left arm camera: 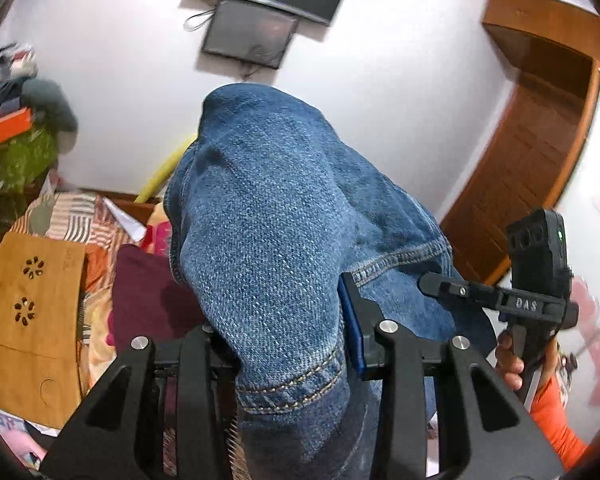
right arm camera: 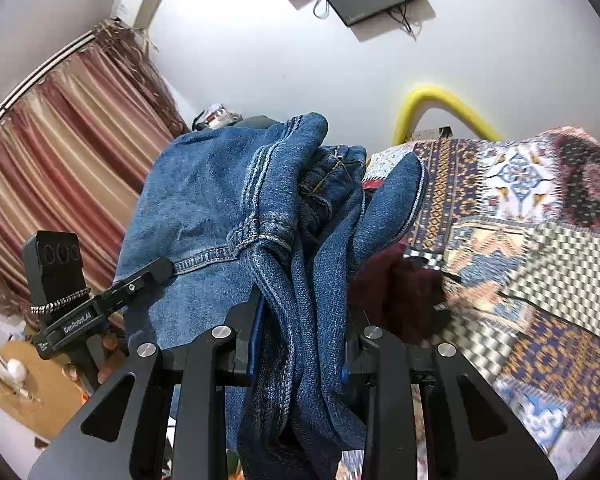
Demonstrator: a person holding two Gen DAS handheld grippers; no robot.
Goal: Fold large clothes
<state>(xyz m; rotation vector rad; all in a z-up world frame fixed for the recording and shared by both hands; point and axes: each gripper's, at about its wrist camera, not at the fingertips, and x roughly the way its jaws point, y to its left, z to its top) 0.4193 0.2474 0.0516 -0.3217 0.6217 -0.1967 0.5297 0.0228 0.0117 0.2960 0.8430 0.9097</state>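
With both tools clamped on it, the heavy blue denim garment (left arm camera: 268,216) hangs lifted above the patterned bedspread (right arm camera: 520,184); left gripper (left arm camera: 284,344) and right gripper (right arm camera: 300,344) apparently raise it for spreading.

White wall (left arm camera: 380,100), wall-mounted screen (left arm camera: 248,34) — wooden door (left arm camera: 532,152), striped curtain (right arm camera: 60,128)

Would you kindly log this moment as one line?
left gripper: shut on jeans | right gripper: shut on jeans | jeans: lifted, bunched

Left claw (left arm camera: 284,344) fingertips buried under denim jeans (left arm camera: 268,216); bedside clutter (left arm camera: 16,92) blurred
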